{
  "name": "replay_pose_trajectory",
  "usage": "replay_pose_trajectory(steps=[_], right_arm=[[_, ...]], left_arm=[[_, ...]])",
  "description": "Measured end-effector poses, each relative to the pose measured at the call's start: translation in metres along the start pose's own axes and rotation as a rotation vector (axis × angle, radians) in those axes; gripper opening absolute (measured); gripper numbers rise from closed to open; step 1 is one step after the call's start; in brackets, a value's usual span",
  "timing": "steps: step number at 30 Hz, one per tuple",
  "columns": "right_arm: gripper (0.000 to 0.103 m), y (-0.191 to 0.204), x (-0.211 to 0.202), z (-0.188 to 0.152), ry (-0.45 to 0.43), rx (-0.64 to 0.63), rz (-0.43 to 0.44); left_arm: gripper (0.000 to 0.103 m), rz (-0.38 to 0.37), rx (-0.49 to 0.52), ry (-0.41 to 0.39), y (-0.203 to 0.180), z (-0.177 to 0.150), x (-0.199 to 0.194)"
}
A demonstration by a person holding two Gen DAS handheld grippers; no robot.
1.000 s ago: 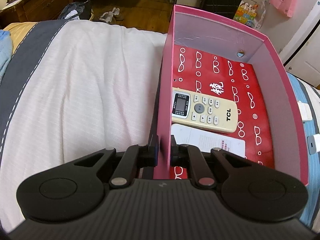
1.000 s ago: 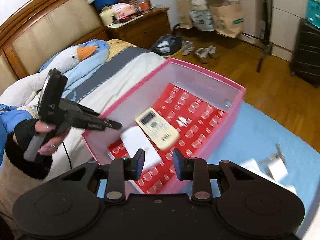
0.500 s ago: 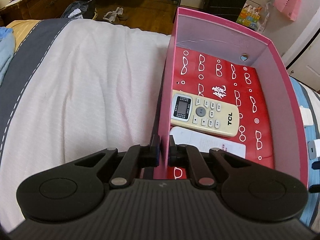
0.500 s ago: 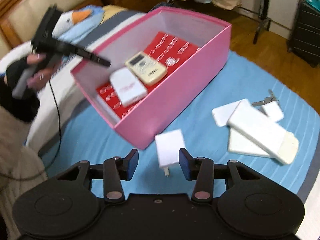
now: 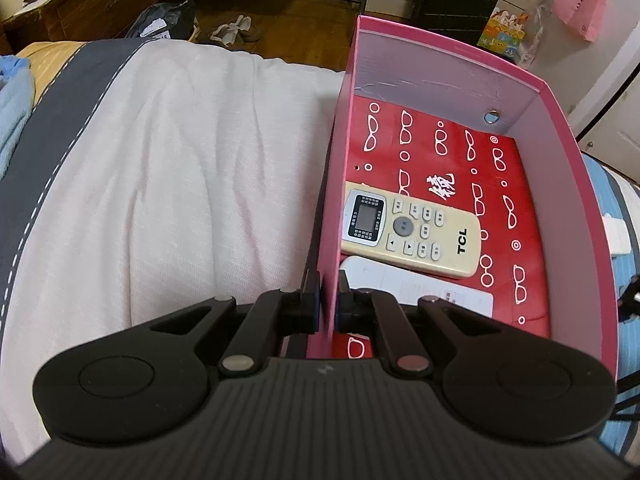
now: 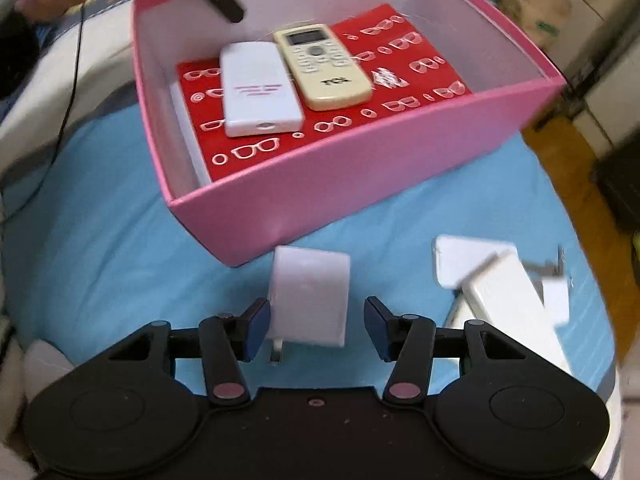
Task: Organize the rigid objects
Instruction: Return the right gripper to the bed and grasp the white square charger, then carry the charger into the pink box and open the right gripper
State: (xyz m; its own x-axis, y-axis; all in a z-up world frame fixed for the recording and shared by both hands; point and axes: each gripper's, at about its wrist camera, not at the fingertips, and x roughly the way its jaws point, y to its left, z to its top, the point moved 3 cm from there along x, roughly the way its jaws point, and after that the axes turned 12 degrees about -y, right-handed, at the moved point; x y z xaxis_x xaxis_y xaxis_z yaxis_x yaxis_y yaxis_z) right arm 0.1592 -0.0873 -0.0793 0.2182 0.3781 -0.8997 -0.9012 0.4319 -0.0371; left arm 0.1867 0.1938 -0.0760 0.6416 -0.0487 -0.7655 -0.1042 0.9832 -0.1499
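My left gripper (image 5: 327,306) is shut on the left wall of the pink box (image 5: 332,216), one finger outside, one inside. The box (image 6: 360,164) holds a cream TCL remote (image 5: 412,234) (image 6: 324,66) and a white flat device (image 6: 258,88) (image 5: 420,288) on a red liner. My right gripper (image 6: 315,330) is open, its fingers either side of a white plug adapter (image 6: 308,298) that lies on the blue cover just in front of the box.
White flat devices and a key (image 6: 500,284) lie on the blue cover to the right of the adapter. White and grey bedding (image 5: 160,184) lies left of the box. The bed edge and wooden floor (image 6: 560,144) are at the right.
My right gripper has swung down and forward from above the box to the white adapter, its fingers opening wider around it. My left gripper has stayed clamped on the box wall.
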Motion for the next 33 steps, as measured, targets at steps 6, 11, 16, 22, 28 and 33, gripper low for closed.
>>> replay_pose_trajectory(steps=[6, 11, 16, 22, 28, 33], right_arm=[[0.059, -0.003, 0.020, -0.004, 0.044, 0.030, -0.002], [0.060, -0.016, 0.030, -0.008, 0.010, 0.151, 0.009], [0.054, -0.016, 0.014, -0.009, -0.001, 0.193, -0.052], [0.054, -0.024, -0.026, -0.011, -0.061, 0.269, -0.133], [0.054, -0.047, -0.080, 0.007, -0.181, 0.372, -0.176], [0.054, -0.032, -0.112, 0.042, -0.315, 0.328, -0.200]], left_arm=[[0.007, -0.017, -0.005, -0.001, 0.003, 0.001, 0.001], [0.007, -0.019, -0.033, 0.001, 0.004, 0.001, 0.003], [0.007, -0.018, -0.031, 0.000, 0.003, 0.000, 0.003], [0.007, -0.015, -0.037, 0.000, 0.004, 0.000, 0.002], [0.007, -0.012, -0.041, 0.000, 0.004, 0.001, 0.001], [0.007, -0.012, -0.043, -0.006, 0.005, 0.001, 0.001]])
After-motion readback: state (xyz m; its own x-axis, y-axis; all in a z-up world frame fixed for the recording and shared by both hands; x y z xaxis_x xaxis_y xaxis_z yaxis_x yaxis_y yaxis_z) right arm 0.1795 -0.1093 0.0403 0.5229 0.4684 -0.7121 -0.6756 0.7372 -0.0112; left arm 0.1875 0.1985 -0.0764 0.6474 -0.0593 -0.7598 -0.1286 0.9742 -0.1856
